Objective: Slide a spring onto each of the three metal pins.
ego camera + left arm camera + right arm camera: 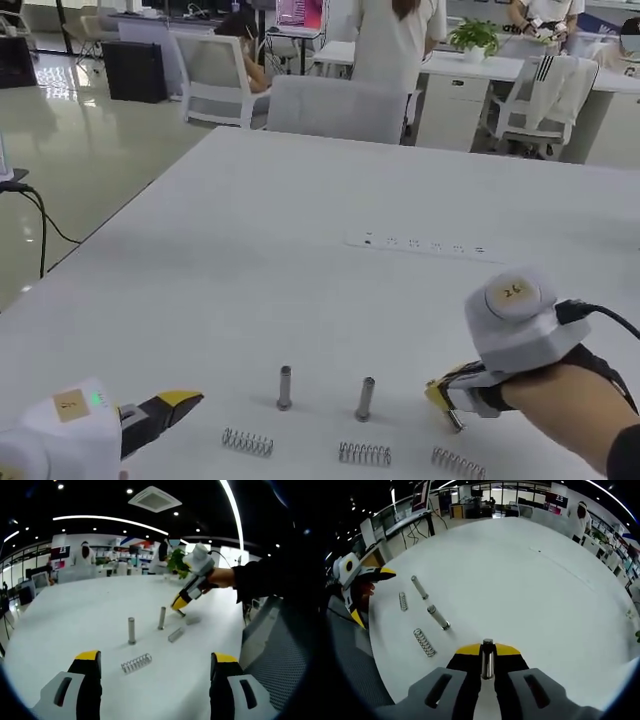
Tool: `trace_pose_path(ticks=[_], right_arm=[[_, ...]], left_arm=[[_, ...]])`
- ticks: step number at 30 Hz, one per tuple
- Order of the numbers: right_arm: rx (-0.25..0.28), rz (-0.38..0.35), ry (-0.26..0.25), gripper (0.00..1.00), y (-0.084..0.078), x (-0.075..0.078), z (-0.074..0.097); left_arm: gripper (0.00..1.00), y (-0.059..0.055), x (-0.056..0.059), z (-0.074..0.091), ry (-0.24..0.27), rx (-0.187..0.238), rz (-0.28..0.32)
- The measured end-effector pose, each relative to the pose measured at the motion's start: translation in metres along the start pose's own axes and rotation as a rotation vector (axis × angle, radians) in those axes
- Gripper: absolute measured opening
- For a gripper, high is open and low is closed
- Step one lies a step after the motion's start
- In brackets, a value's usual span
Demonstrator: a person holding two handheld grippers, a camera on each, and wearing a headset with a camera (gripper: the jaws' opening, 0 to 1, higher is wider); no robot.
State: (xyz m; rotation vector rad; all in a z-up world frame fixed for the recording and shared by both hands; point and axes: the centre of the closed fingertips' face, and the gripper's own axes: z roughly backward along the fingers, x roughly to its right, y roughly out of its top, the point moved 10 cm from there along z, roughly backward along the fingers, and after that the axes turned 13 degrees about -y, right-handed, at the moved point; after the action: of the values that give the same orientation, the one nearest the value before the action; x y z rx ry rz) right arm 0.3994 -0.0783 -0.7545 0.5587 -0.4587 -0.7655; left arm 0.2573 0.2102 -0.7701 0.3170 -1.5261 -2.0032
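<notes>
Two metal pins (285, 388) (365, 398) stand upright on the white table (330, 220). My right gripper (440, 394) is shut on the third pin (455, 421), seen between its jaws in the right gripper view (487, 661). Three springs (247, 442) (364, 454) (458, 463) lie in a row in front of the pins. My left gripper (185, 402) hovers open at the near left, with a spring (136, 663) lying ahead of its wide-apart jaws. In the left gripper view the right gripper (180, 601) holds its pin down at the table beyond both standing pins (131, 630) (162, 618).
A white power strip (422, 244) lies across the table's middle. Chairs (335, 108), desks and standing people are beyond the far edge. A black cable (42, 225) hangs off the left side. The table's far half is bare.
</notes>
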Motion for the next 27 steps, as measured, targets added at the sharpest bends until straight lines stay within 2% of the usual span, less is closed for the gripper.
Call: trace_pose_path(ticks=[9,27], right_arm=[[0.024,-0.021,-0.011,0.05,-0.005,0.001,0.012],[0.050,-0.035,-0.012,0.05,-0.011,0.000,0.019]], left_arm=[[0.87,0.001,0.001,0.000,-0.004,0.002,-0.010],[0.87,0.006,0.004,0.003,-0.004,0.004,-0.025]])
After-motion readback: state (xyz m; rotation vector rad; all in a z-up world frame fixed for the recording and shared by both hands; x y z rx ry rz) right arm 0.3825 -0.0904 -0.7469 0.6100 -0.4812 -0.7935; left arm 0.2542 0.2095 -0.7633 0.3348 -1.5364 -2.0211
